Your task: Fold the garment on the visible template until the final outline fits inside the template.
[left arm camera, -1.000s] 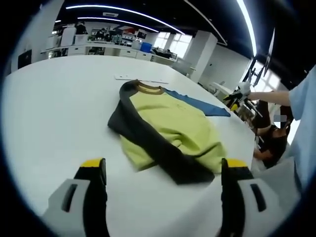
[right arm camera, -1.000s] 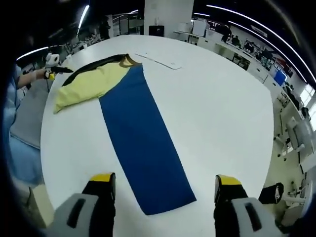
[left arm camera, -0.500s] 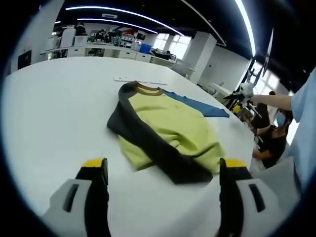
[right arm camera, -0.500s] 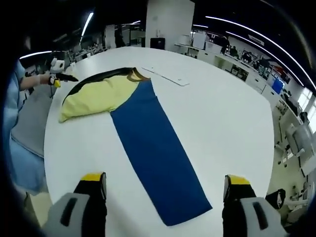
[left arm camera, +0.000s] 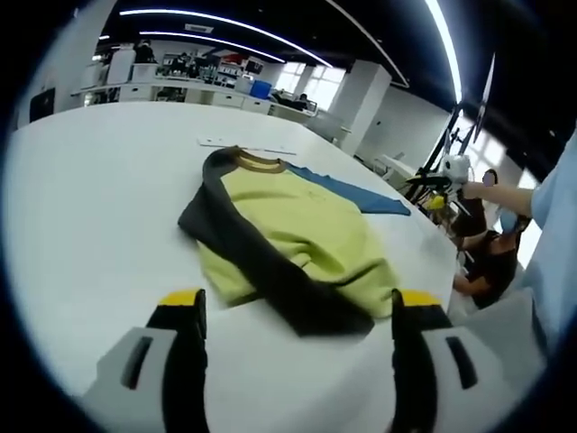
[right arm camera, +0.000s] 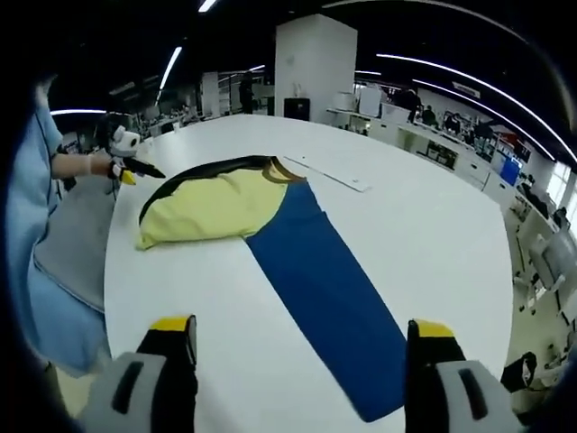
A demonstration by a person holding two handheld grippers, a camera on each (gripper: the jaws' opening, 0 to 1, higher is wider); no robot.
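With both my left gripper and right gripper spread and empty, the yellow-green garment lies bunched partly off the blue template (worktop's near edge), so I judge regrasping comes next.

The garment is a yellow-green shirt with dark sleeves and a brownish collar, lying crumpled and partly folded on the white table, one dark sleeve draped across its front. The template is a long blue strip lying flat on the table. The shirt rests over one end of it, the collar touching the blue strip's edge.
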